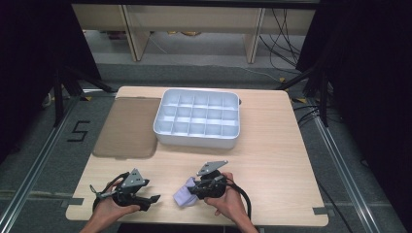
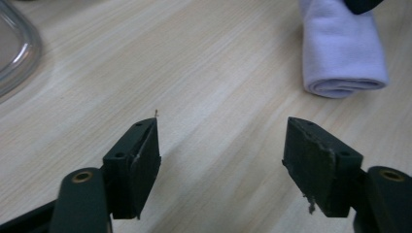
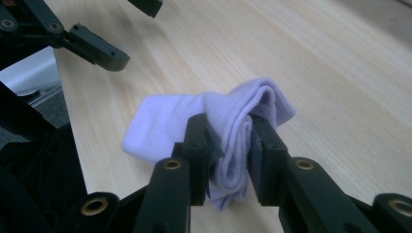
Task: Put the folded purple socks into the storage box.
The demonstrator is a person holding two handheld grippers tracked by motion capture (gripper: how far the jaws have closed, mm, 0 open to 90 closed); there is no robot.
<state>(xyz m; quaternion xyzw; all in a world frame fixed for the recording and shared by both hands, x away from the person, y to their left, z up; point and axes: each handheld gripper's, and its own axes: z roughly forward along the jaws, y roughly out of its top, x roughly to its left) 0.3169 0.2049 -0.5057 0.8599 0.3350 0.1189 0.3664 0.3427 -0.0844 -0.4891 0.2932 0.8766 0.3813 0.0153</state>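
The wooden desk [image 1: 272,145] carries a brown mat [image 1: 127,127] at its far left and, just beside the mat, a white compartment tray [image 1: 197,139] with a grid of cells. Near the front edge, well apart from the tray, lies a rolled lavender sock [image 3: 165,121]. The right gripper [image 3: 229,145] has its fingers [image 3: 197,145] clamped on the sock's folded end, the cloth bunched between them, while the rest of the sock rests on the desk. The left gripper [image 2: 221,160] sits just to the left of the sock, its fingers [image 2: 138,160] spread wide apart over bare wood, holding nothing.
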